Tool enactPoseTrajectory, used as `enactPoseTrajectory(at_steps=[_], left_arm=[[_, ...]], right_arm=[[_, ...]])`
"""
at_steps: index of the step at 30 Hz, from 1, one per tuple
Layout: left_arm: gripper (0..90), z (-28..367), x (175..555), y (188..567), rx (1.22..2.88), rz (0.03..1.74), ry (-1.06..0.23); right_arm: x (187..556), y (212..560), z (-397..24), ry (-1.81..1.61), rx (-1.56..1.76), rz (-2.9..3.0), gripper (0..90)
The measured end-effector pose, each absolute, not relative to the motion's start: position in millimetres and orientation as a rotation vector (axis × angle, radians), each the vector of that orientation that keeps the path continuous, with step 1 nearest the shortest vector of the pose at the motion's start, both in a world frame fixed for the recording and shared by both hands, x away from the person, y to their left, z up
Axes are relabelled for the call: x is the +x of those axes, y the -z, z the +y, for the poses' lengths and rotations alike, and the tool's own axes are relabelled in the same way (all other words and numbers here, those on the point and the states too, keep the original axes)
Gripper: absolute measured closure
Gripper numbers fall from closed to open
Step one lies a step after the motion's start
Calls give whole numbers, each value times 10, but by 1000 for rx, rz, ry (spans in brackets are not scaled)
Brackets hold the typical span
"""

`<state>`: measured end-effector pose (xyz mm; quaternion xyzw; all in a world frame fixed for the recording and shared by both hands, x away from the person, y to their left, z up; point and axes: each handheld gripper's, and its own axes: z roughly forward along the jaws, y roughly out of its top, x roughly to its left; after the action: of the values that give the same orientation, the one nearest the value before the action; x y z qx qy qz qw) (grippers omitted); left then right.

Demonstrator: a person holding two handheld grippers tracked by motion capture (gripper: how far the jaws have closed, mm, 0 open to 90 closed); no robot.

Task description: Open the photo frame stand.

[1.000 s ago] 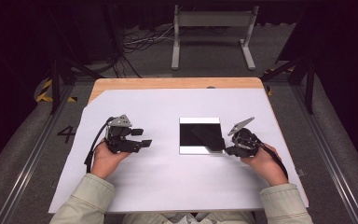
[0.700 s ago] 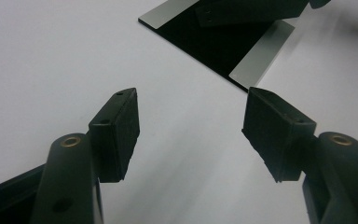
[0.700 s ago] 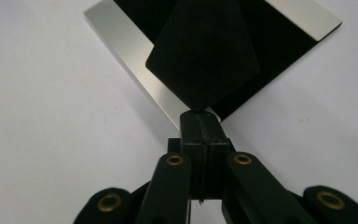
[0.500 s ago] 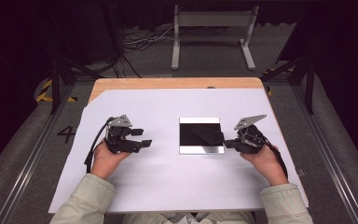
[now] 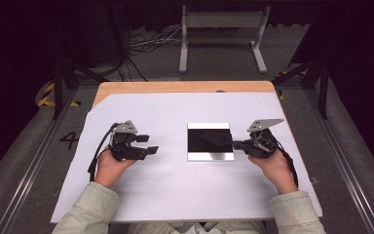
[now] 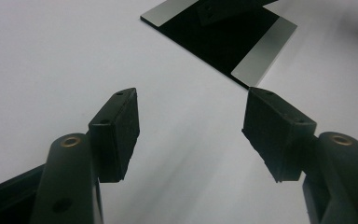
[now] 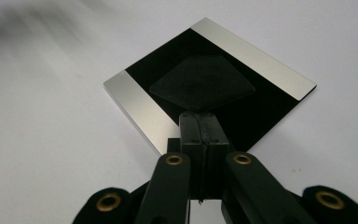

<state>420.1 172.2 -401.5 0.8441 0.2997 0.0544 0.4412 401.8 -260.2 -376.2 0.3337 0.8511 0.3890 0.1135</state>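
Tablet (image 5: pixel 210 141), one only, lies flat on the white desk (image 5: pixel 175 195) between two grippers. Left gripper (image 5: pixel 146 145) fingers (image 6: pixel 116 130) are spread wide, tablet well ahead of them. Right gripper (image 5: pixel 235 144) fingers (image 7: pixel 204 135) are pressed together, tips at the tablet's edge.

Bare white worktop (image 5: pixel 175 190) is lying open between the left tool (image 5: pixel 148 144) and the black tile (image 5: pixel 210 141), giving a free path. The right tool (image 5: pixel 233 144), pressed closed, is crowding the tile's right edge, blocking approach from there.
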Motion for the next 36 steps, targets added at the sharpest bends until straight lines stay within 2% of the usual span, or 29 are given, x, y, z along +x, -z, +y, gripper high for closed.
enactPoseTrajectory(at_steps=[17, 27, 36], left_arm=[[364, 1721, 4200, 4026, 2099, 743, -138], [363, 1735, 4212, 4026, 2093, 748, -131], [364, 1732, 4209, 4022, 2091, 748, -132]], right_arm=[[4014, 3721, -2542, -1190, 968, 2482, 900], [3994, 3655, -2640, -1171, 1001, 2470, 899], [3947, 3553, -2703, -1194, 1013, 2440, 857]])
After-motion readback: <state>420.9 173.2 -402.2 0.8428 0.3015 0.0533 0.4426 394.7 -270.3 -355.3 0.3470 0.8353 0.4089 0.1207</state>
